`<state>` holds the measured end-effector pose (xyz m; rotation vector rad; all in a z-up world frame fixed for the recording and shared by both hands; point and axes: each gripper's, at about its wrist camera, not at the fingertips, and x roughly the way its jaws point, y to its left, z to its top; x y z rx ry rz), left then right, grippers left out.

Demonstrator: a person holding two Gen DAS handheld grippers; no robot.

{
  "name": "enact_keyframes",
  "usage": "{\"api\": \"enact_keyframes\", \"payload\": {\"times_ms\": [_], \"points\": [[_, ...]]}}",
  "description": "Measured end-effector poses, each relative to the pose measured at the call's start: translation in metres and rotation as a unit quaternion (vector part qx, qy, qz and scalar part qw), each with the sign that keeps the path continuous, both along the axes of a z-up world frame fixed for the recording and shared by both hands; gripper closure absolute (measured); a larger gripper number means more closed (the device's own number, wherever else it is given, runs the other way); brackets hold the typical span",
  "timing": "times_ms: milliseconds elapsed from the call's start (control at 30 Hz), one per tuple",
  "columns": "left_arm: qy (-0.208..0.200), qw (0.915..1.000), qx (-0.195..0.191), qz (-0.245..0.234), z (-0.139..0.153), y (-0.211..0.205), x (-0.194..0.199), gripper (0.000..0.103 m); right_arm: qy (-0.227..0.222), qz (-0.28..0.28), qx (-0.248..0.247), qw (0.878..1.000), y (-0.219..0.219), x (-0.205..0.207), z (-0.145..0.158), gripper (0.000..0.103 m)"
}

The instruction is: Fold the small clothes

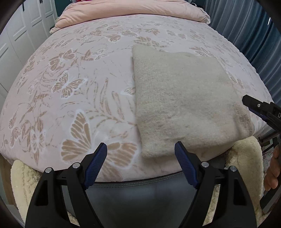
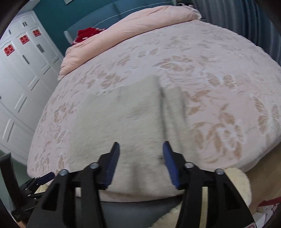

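A cream fuzzy garment lies folded into a rough rectangle on the pink butterfly-patterned bedspread, close to the bed's near edge. My left gripper stands open over that edge, at the garment's near-left corner, with nothing held between its blue pads. In the right wrist view, which is blurred, the same garment fills the middle. My right gripper hovers open above its near edge, and its pads press on nothing. A black finger of the right gripper shows at the right side of the left wrist view.
A pink quilt is bunched at the head of the bed, with a red item beside it. White wardrobe doors stand at the left and a blue curtain at the right. A cream fluffy rug lies below the grey bed frame. A hand is at the right edge.
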<state>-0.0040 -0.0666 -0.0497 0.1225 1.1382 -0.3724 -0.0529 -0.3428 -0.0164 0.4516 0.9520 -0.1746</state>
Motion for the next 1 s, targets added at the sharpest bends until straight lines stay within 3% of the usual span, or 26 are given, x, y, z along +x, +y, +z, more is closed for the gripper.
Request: {"api": "enact_keyframes", "payload": {"times_ms": [167, 200, 233, 300, 367, 433, 500, 567, 633, 733, 900, 1000], "points": [[0.004, 0.9997, -0.014, -0.021, 0.003, -0.024, -0.005, 0.021, 0.039, -0.022, 0.073, 0.996, -0.029, -0.011, -0.034, 0.042], [0.002, 0.9996, -0.012, -0.025, 0.003, -0.028, -0.007, 0.019, 0.049, -0.011, 0.078, 0.996, -0.027, -0.009, -0.044, 0.069], [-0.001, 0.9995, -0.01, -0.03, 0.004, -0.032, -0.008, 0.019, 0.054, -0.002, 0.077, 0.996, -0.022, -0.008, -0.049, 0.085], [-0.009, 0.9992, -0.004, -0.04, 0.007, -0.037, -0.01, 0.019, 0.027, -0.002, 0.08, 0.996, -0.018, -0.011, -0.038, 0.089], [-0.02, 0.9989, 0.0, -0.044, 0.011, -0.04, -0.012, 0.019, -0.023, -0.003, 0.074, 0.997, -0.021, -0.017, -0.011, 0.091], [-0.022, 0.9989, -0.005, -0.041, 0.013, -0.039, -0.011, 0.017, -0.038, -0.01, 0.051, 0.998, -0.029, -0.02, 0.001, 0.093], [-0.016, 0.9991, -0.01, -0.038, 0.011, -0.04, -0.007, 0.017, -0.004, -0.015, 0.031, 0.999, -0.04, -0.015, -0.018, 0.095], [-0.007, 0.9994, -0.011, -0.032, 0.007, -0.042, -0.004, 0.017, 0.058, -0.018, 0.036, 0.998, -0.048, -0.008, -0.058, 0.095], [0.003, 0.9994, -0.016, -0.029, 0.005, -0.044, -0.002, 0.017, 0.058, -0.027, 0.05, 0.997, -0.05, -0.011, -0.065, 0.094], [0.006, 0.9996, -0.012, -0.026, 0.003, -0.043, -0.001, 0.017, 0.056, -0.027, 0.045, 0.997, -0.049, -0.007, -0.045, 0.091], [-0.004, 0.9995, -0.024, -0.019, 0.011, -0.043, 0.007, 0.017, -0.031, 0.029, 0.049, 0.998, -0.03, 0.018, 0.02, 0.084], [-0.007, 0.9995, -0.031, -0.009, 0.016, -0.048, 0.022, 0.013, -0.029, 0.072, 0.052, 0.996, -0.015, 0.059, 0.019, 0.085]]}}
